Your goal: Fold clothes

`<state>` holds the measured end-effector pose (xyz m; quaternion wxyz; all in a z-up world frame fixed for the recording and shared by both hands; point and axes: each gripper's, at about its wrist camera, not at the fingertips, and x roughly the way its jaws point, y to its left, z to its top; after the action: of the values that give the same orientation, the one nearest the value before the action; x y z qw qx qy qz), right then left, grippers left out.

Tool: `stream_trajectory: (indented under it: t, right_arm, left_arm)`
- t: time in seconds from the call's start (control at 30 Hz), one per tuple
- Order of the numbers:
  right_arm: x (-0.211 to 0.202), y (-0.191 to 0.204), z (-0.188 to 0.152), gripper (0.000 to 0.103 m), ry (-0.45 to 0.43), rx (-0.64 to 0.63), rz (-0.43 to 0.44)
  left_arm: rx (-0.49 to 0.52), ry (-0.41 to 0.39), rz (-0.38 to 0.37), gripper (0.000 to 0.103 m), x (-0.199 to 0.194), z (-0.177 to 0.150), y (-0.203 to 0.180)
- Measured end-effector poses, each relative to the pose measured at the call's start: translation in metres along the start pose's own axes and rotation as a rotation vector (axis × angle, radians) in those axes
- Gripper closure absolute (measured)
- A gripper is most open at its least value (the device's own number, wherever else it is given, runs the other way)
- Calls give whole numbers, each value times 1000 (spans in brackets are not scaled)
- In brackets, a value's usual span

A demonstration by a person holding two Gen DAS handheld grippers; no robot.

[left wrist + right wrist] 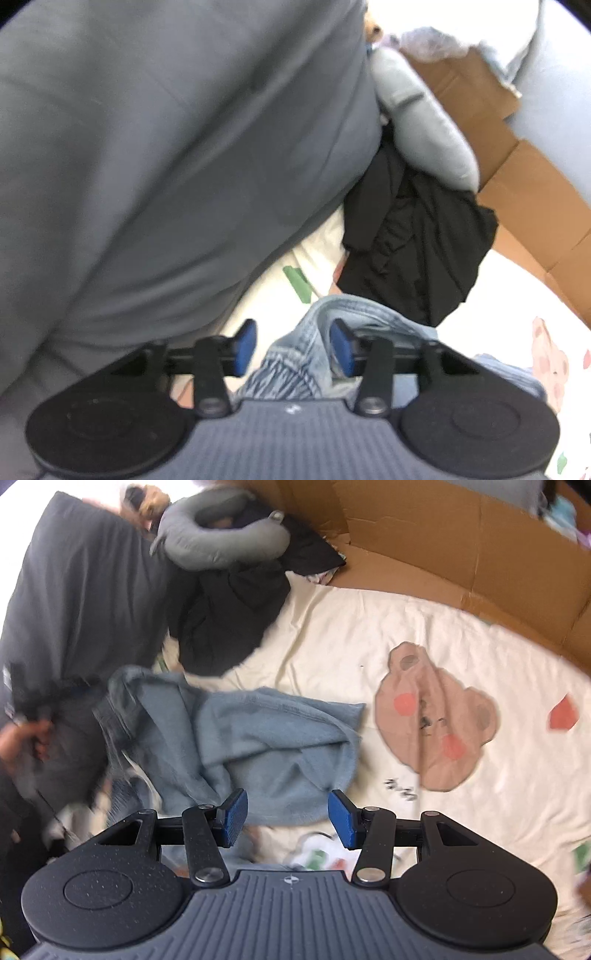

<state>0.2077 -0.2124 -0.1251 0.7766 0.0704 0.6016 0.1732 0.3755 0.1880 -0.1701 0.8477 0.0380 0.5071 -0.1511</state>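
Light blue jeans (258, 738) lie crumpled on a cream bedsheet (332, 635). In the left wrist view a bunched fold of the jeans (310, 343) stands up between the blue pads (245, 345) of my left gripper (293, 345). Its jaws are apart and do not press on the cloth. My right gripper (288, 818) hovers open over the near edge of the jeans, with nothing between its fingers. A crumpled black garment (229, 620) lies beyond the jeans, also seen as the black garment (413, 240) in the left wrist view.
A large dark grey pillow (166, 147) fills the left side. A grey neck pillow (221, 535) rests on the black garment. Cardboard (443, 535) lines the far edge of the bed. A brown bear print (436, 716) marks the sheet at right. A person's hand (22, 738) shows blurred at far left.
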Motion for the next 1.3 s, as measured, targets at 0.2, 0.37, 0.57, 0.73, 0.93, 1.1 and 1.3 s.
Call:
stream_trajectory:
  t: [0.2, 0.37, 0.57, 0.73, 0.93, 1.1, 1.3]
  right_arm:
    - [-22, -1, 1, 47, -57, -44, 65]
    - [-20, -14, -2, 47, -62, -96, 57]
    - [-16, -39, -7, 47, -73, -27, 101]
    - [-22, -46, -6, 47, -102, -38, 103]
    - [-1, -44, -9, 47, -69, -74, 88]
    - [13, -39, -7, 47, -61, -108, 73]
    - [31, -33, -4, 47, -27, -129, 35]
  left_arm:
    - [-46, 5, 14, 49, -52, -27, 4]
    - [-49, 4, 23, 43, -105, -53, 12]
    - [-46, 33, 57, 43, -141, -81, 4]
    - [-89, 39, 59, 30, -149, -103, 4]
    - [-158, 85, 66, 32, -123, -135, 19]
    - [-279, 134, 58, 44, -99, -172, 38]
    - [-402, 242, 98, 72, -66, -216, 54]
